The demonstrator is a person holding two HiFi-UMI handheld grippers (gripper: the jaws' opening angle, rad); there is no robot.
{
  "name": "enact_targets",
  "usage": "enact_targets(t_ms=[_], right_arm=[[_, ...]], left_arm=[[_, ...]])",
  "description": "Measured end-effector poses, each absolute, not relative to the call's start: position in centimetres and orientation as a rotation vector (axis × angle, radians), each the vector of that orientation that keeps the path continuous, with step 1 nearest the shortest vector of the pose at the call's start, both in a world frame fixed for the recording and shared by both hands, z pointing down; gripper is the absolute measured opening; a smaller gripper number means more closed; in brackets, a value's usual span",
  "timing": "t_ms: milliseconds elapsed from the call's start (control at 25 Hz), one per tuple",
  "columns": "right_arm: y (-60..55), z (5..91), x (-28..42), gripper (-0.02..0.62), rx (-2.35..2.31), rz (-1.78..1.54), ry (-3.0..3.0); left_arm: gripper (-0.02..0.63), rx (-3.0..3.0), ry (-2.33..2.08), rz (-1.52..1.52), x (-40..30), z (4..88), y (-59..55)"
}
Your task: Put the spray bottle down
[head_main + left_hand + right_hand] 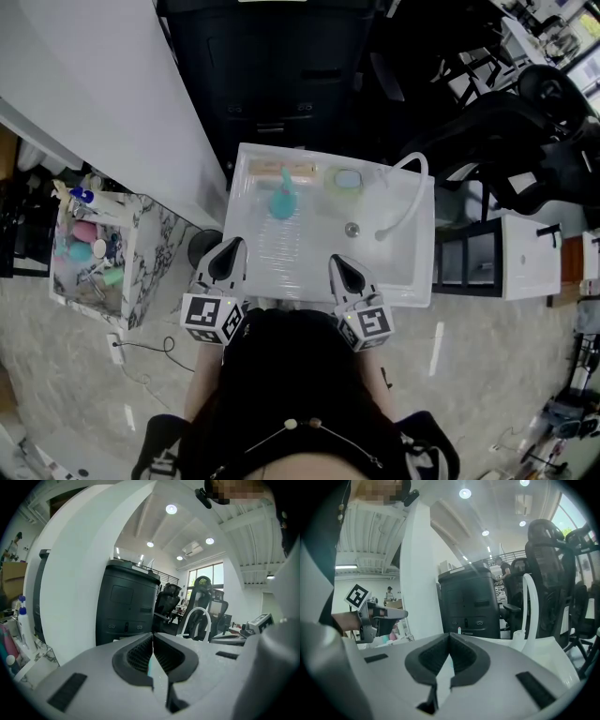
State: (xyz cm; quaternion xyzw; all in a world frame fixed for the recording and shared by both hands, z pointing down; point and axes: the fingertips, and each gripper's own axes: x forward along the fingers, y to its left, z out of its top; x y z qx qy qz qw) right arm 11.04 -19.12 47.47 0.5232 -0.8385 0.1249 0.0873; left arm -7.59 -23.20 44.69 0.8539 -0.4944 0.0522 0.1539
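Note:
The teal spray bottle (282,200) rests on the left draining part of the white sink (412,281), clear of both grippers. My left gripper (228,251) hovers at the sink's front edge, a little below and left of the bottle, its jaws pressed together with nothing held. My right gripper (342,267) sits beside it at the front edge, also shut and empty. In the left gripper view the left gripper (153,639) shows its pads meeting. In the right gripper view the right gripper (450,641) looks the same, and the left gripper (370,616) appears off to the left.
A tan block (283,171) and a green-rimmed round dish (346,180) lie at the sink's back. The white faucet (412,192) arches over the basin with its drain (352,228). A marble-patterned cart of bottles (89,248) stands left, a black cabinet (281,75) behind, and office chairs (525,122) right.

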Motion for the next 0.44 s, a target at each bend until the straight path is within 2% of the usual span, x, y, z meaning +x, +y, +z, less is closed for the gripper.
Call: enact_targets(t_ms=[440], right_arm=[[-18.60,47.56,10.26,0.003,1.528,0.361,-2.495]], left_arm=[[0.008,2.428,-1.419,0.153,-8.06,45.12,-22.61]])
